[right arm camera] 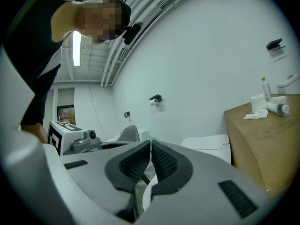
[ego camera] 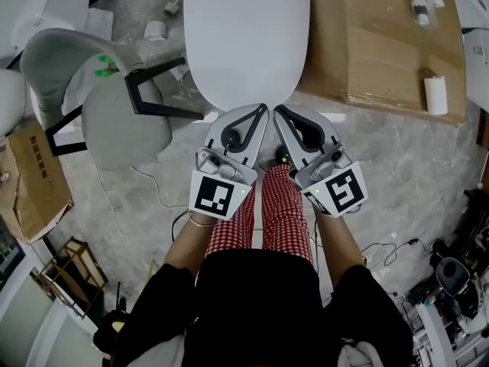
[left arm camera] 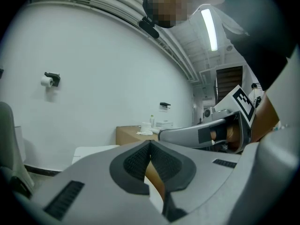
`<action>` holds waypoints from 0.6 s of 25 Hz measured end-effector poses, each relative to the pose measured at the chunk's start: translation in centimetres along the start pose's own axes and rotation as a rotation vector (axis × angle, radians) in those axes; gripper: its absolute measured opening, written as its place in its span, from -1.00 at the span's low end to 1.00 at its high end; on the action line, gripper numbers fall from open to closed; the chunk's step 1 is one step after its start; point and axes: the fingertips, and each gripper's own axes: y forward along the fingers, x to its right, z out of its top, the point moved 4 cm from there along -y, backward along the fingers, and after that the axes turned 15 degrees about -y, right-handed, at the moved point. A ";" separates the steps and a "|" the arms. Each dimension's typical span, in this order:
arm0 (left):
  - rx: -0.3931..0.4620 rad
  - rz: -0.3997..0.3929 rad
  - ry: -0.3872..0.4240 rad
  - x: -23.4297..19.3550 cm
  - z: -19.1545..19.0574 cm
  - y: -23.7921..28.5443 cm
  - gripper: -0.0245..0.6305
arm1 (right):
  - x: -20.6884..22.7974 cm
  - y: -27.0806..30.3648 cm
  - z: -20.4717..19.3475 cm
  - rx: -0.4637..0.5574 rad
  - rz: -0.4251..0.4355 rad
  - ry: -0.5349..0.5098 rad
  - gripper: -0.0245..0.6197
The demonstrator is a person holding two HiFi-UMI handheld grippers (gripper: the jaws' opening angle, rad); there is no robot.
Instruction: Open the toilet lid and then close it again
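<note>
Left claw (ego camera: 263,108) closed, toilet lid (ego camera: 244,37) top cropped

Honestly, no actual words or numbers you can read anywhere here. The only sign-like stuff is a black-and-white square marker (ego camera: 215,195) on the left gripper (ego camera: 263,109) and another on the right gripper (ego camera: 276,111). The cardboard box (ego camera: 38,186) at the left maybe has dark print, way too small to read.

Black top (ego camera: 260,304), red-and-white checked trousers (ego camera: 269,214), thin bangle (ego camera: 200,222) at the left wrist, grey left hand-held gripper (ego camera: 263,108) and right hand-held gripper (ego camera: 276,111) with black ribbed pads (left arm camera: 136,165) and black-and-white marker cubes (ego camera: 215,196).
</note>
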 end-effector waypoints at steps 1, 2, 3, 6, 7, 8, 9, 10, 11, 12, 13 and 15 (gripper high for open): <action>-0.005 0.005 -0.006 -0.2 -0.5 0.0 -0.92 | 0.0 0.0 -0.5 -0.004 -0.002 0.003 -0.86; -0.011 0.012 -0.013 -0.4 -1.0 0.0 -0.92 | -0.1 0.0 -1.1 -0.009 -0.003 0.006 -0.86; -0.018 0.019 -0.022 -0.6 -1.5 -0.1 -0.92 | -0.1 -0.1 -1.6 -0.016 -0.004 0.008 -0.86; -0.038 0.032 -0.026 -0.9 -2.9 -0.3 -0.92 | -0.4 -0.1 -2.9 -0.030 0.000 0.014 -0.86; -0.043 0.033 -0.026 -1.0 -3.4 -0.4 -0.92 | -0.4 0.0 -3.3 -0.031 -0.001 0.013 -0.86; -0.047 0.036 -0.030 -1.1 -3.9 -0.3 -0.92 | -0.3 0.0 -3.7 -0.032 -0.003 0.012 -0.86; -0.050 0.040 -0.035 -1.2 -4.3 -0.3 -0.92 | -0.3 0.1 -4.1 -0.034 -0.004 0.011 -0.86; -0.053 0.044 -0.043 -1.4 -4.8 -0.3 -0.92 | -0.3 0.2 -4.6 -0.037 -0.004 0.012 -0.86; -0.057 0.048 -0.051 -1.5 -5.3 -0.3 -0.92 | -0.4 0.2 -5.0 -0.041 -0.004 0.014 -0.86; -0.064 0.052 -0.061 -1.7 -5.8 -0.4 -0.92 | -0.5 0.3 -5.5 -0.047 -0.004 0.016 -0.86; -0.071 0.057 -0.072 -1.8 -6.3 -0.4 -0.92 | -0.5 0.3 -6.1 -0.055 -0.006 0.016 -0.86; -0.082 0.062 -0.078 -2.1 -7.3 -0.5 -0.92 | -0.6 0.4 -7.2 -0.070 -0.013 0.018 -0.86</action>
